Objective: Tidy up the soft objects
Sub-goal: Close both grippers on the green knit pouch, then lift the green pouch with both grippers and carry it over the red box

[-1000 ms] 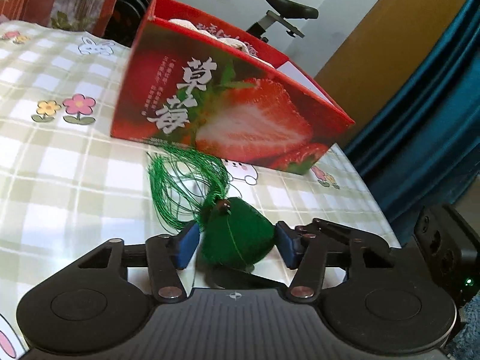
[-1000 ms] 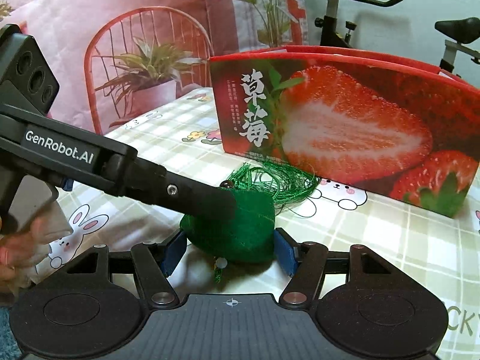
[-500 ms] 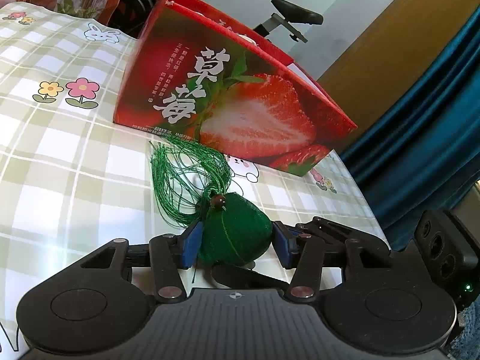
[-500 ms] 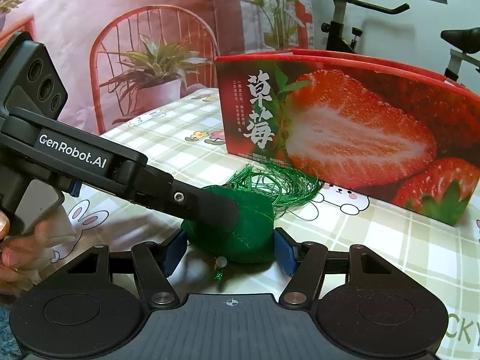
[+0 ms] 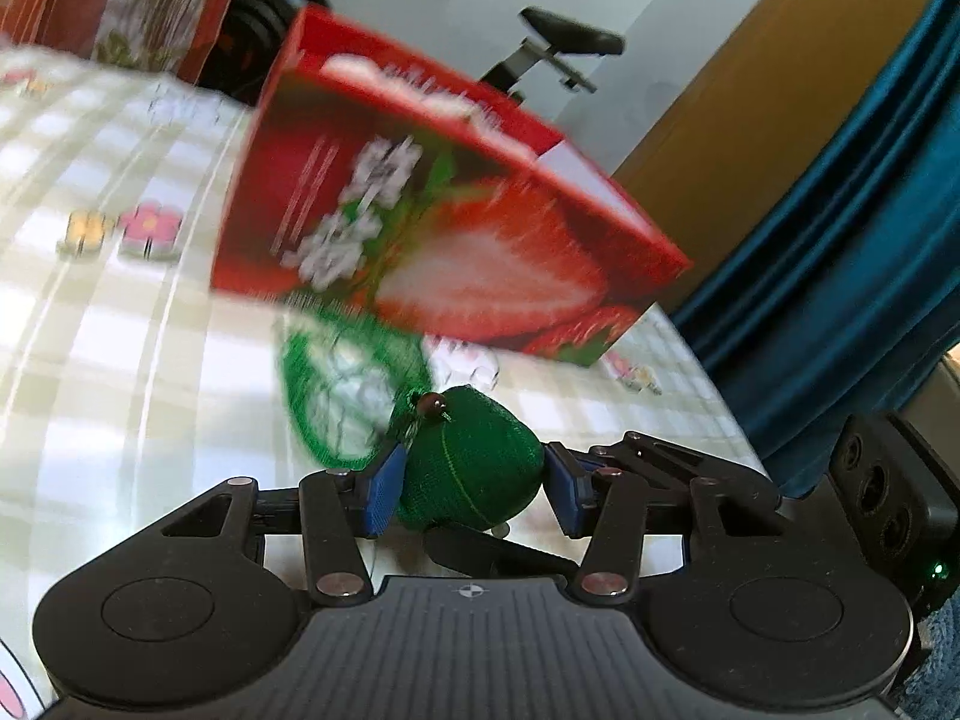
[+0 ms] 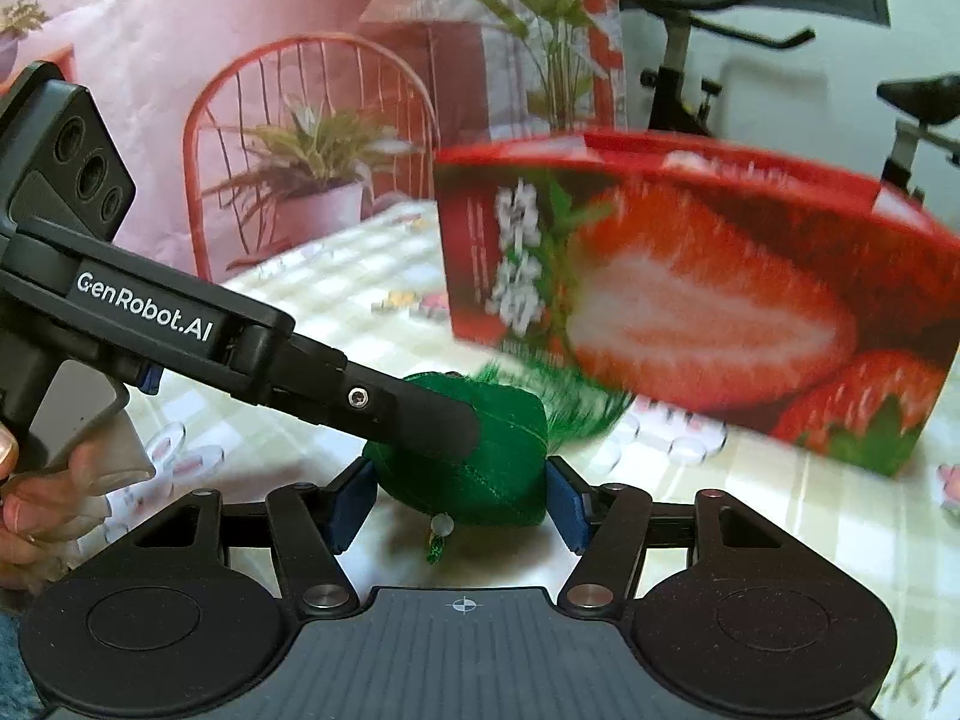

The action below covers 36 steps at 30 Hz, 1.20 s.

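A green stuffed sachet (image 5: 471,468) with a brown bead and a long green tassel (image 5: 348,384) is held between both grippers, lifted off the checked tablecloth. My left gripper (image 5: 471,489) is shut on it from the sides. My right gripper (image 6: 459,495) is also shut on the sachet (image 6: 480,480) from the other direction. The left gripper's finger (image 6: 414,414) crosses over the sachet in the right wrist view. A red strawberry box (image 5: 444,210) stands open-topped just beyond, also in the right wrist view (image 6: 690,300); white soft things show inside it.
The checked tablecloth (image 5: 120,360) with flower and bunny prints covers the table. A teal curtain (image 5: 840,240) hangs at the right. An exercise bike (image 6: 720,60) and a backdrop printed with a red chair (image 6: 300,150) lie behind the table.
Both grippers have closed tighter on the sachet and lifted it off the cloth. The tassel trails below and the views are blurred by upward motion.
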{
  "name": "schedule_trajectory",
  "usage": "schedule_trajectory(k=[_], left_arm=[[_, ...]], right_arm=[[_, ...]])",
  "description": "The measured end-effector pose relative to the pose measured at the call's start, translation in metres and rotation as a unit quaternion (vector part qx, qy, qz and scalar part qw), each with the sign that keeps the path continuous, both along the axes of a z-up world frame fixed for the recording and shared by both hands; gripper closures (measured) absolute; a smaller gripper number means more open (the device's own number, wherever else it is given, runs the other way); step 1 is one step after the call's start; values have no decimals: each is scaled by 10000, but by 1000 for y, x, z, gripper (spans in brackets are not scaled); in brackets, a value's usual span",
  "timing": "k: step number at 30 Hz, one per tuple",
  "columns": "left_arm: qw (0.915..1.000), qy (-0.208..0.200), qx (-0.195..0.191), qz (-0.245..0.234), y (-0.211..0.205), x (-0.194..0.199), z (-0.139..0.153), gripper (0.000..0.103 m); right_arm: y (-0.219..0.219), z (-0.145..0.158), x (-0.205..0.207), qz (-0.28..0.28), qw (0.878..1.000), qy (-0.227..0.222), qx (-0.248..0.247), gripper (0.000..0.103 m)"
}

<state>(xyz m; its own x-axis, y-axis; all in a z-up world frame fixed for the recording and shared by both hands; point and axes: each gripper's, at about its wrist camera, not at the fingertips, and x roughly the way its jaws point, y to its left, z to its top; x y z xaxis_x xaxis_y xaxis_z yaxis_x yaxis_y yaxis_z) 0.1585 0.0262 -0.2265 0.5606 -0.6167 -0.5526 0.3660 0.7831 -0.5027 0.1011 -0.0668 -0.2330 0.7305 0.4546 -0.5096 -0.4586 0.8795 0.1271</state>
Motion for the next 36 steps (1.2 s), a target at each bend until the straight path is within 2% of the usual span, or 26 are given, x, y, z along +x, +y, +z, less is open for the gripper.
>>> schedule_trajectory(k=[4, 9, 13, 20, 24, 28, 36], left_arm=[[9997, -221, -89, 2, 0, 9, 33, 51], [9972, -745, -42, -34, -7, 25, 91, 51], [9929, -1168, -203, 31, -8, 40, 136, 51], [9835, -1775, -328, 104, -13, 56, 184, 51], [9805, -1940, -280, 172, -17, 65, 190, 51], [9799, -1980, -192, 178, -20, 78, 185, 51], [9871, -1597, -107, 45, -35, 110, 146, 51]], right_arm=[[-6, 32, 6, -43, 9996, -260, 42, 46], [-18, 89, 27, -90, 9983, -556, 153, 46], [-27, 137, 46, -124, 9961, -848, 220, 46], [-31, 193, 71, -73, 9898, -1411, 183, 46], [-28, 203, 87, -40, 9875, -1568, 121, 46], [-27, 196, 106, -55, 9864, -1645, 25, 46], [-46, 154, 129, -365, 9921, -1194, 102, 46]])
